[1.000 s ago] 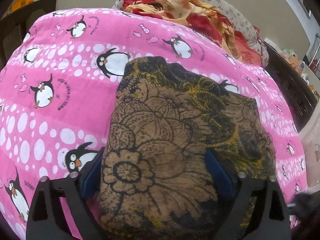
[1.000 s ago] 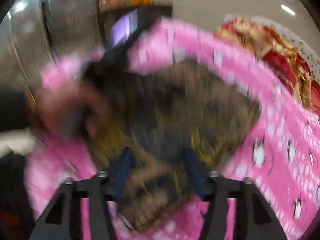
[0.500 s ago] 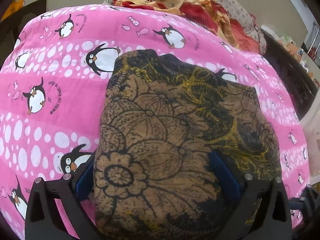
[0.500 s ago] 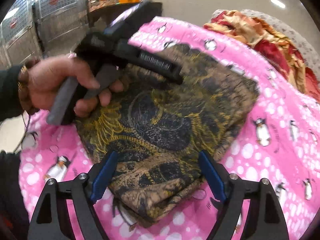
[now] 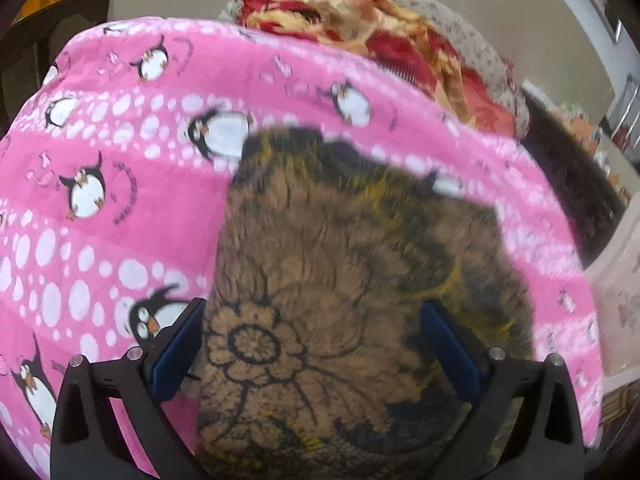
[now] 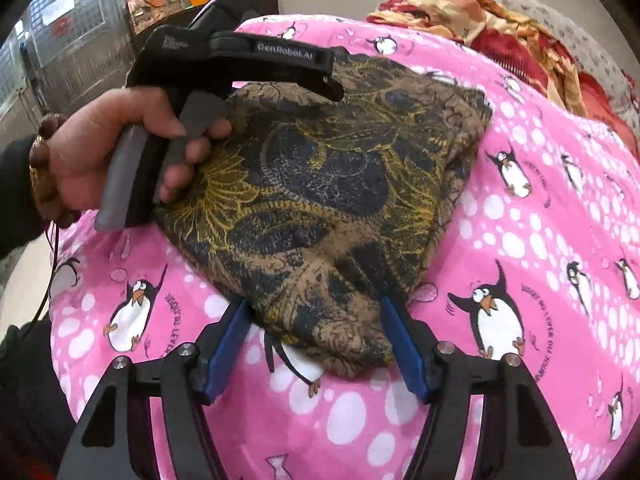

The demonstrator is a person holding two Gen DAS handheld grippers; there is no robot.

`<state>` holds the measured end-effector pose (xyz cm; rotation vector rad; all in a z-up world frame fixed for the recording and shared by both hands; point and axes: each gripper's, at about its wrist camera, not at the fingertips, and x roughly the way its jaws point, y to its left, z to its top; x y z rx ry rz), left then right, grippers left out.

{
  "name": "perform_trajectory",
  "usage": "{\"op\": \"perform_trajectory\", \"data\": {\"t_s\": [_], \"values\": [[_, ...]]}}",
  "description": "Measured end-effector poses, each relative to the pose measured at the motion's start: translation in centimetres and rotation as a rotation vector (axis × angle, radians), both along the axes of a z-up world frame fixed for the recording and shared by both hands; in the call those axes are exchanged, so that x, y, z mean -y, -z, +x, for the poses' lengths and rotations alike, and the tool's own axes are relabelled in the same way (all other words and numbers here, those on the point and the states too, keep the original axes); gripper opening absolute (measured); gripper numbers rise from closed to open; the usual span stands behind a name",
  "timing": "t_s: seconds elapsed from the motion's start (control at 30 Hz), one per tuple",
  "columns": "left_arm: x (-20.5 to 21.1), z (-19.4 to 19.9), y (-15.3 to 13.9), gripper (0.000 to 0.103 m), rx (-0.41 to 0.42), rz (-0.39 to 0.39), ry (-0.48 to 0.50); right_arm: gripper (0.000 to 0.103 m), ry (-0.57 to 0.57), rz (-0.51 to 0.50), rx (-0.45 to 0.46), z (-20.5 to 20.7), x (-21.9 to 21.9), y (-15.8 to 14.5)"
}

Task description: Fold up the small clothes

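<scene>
Folded cloth (image 6: 332, 208) (brown floral print) lies on the blanket (image 6: 540, 240). Left gripper (image 5: 316, 344) and right gripper (image 6: 316, 344) both spread wide, straddling it, grasping nothing.

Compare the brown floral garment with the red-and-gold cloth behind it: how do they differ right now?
The brown floral garment lies folded into a flat, compact bundle; the red-and-gold cloth sits crumpled in a loose heap. The garment is dark, brown and navy with yellow; the cloth is bright. The garment lies near both open jaws; the cloth lies beyond it. Both rest on the pink penguin blanket.
</scene>
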<state>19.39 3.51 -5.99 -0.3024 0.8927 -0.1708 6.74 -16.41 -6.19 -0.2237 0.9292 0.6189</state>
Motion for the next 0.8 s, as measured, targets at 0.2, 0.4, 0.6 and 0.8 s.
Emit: {"op": "perform_trajectory", "data": {"t_s": [0.2, 0.4, 0.6, 0.8], "values": [[1.6, 4.2, -3.5, 0.103, 0.017, 0.076, 0.109, 0.094, -0.07, -0.054, 0.05, -0.7, -1.8, 0.8], [4.1, 8.0, 1.1, 0.096, -0.127, 0.271, 0.131, 0.095, -0.059, -0.027, 0.062, -1.0, -1.1, 1.2], [2.5, 6.6, -3.3, 0.085, -0.008, 0.219, 0.12, 0.095, -0.076, 0.01, 0.055, -1.6, -0.5, 0.2], [1.6, 6.7, -1.6, 0.085, -0.052, 0.094, 0.118, 0.09, 0.001, 0.164, 0.164, 0.9, 0.6, -6.2]]}}
